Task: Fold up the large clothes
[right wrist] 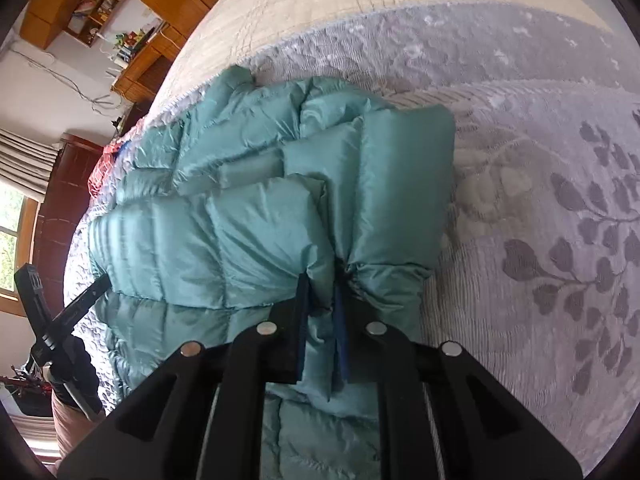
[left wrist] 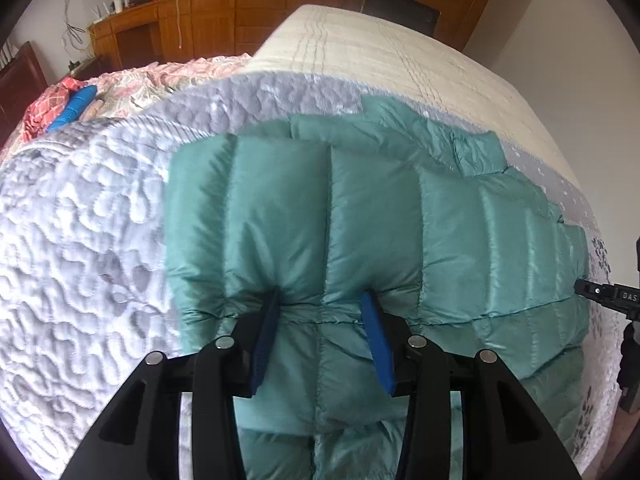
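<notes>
Nearest to us, the left gripper (left wrist: 322,306) has its blue pads (left wrist: 376,336) set apart with a puffy fold of the teal down jacket (left wrist: 360,216) bulging between them; the pads dent the fabric on both sides, so we read it as gripping the jacket. The right gripper (right wrist: 322,288) is nearly closed, pinching a thin ridge of the same jacket (right wrist: 248,224) at its near folded edge. The jacket lies doubled over on the bed's white quilted coverlet (left wrist: 80,240), its upper layer ending in a seam just ahead of both grippers. In the left wrist view the coverlet runs bare and wide to the jacket's left; in the right wrist view the grey leaf-patterned part of the cover (right wrist: 560,240) lies bare to its right. Beyond the jacket's far edge, a cream checked blanket (left wrist: 380,52) stretches clear to the bed's end. Farther left sits a pink floral quilt (left wrist: 132,88), then wooden cabinets (left wrist: 248,4) against the wall.
</notes>
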